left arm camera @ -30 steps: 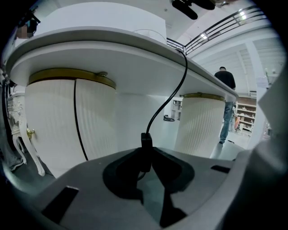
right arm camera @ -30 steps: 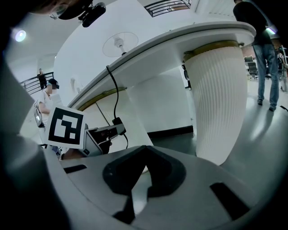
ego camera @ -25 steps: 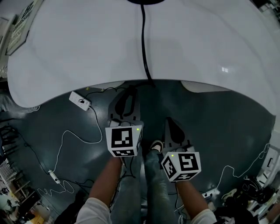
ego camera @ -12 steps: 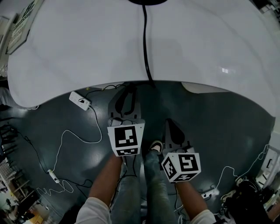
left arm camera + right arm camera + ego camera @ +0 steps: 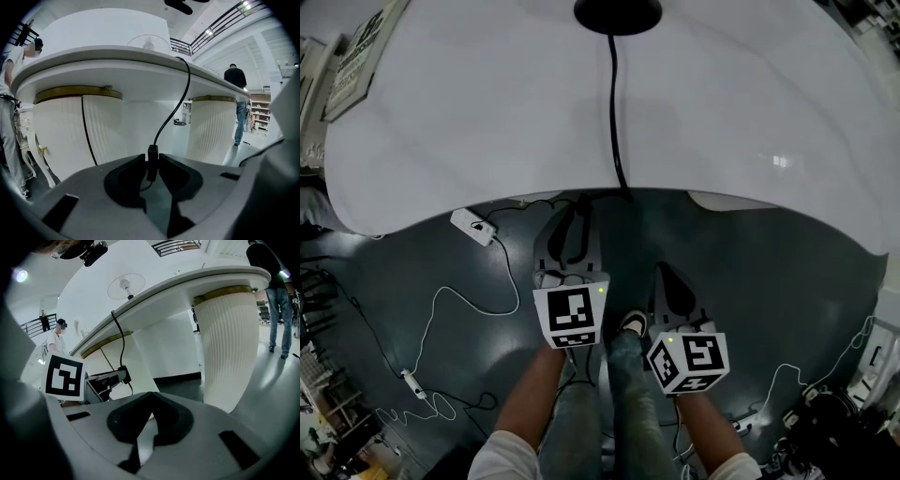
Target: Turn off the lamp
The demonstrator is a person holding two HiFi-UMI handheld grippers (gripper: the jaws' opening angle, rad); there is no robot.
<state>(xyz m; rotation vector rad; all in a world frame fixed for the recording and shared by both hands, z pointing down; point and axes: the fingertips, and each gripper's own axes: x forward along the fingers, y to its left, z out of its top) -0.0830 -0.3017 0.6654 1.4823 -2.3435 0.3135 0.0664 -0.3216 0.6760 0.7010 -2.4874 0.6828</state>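
Head view: lamp [image 5: 619,13] sits at 12 o'clock on the far part of the round white table [image 5: 469,112]. Its black cord [image 5: 614,103] runs toward 6 o'clock and drops over the near rim. Under the rim the left gripper [image 5: 577,204] has its jaws part-way closed, pads pressing either side of the cord's small black inline switch [image 5: 152,161]. Right gripper [image 5: 664,268] is at 4 o'clock of the left; its tips meet with nothing between them. Tabletop otherwise bare, with a glossy sheen. Fluted white pedestals [image 5: 77,131] with a gold band carry it. Dark grey polished floor [image 5: 787,272]. White power strip [image 5: 472,226] and loose white cables lie at 9 o'clock. A standing person [image 5: 236,77] and a balcony railing [image 5: 225,21] are in the background.
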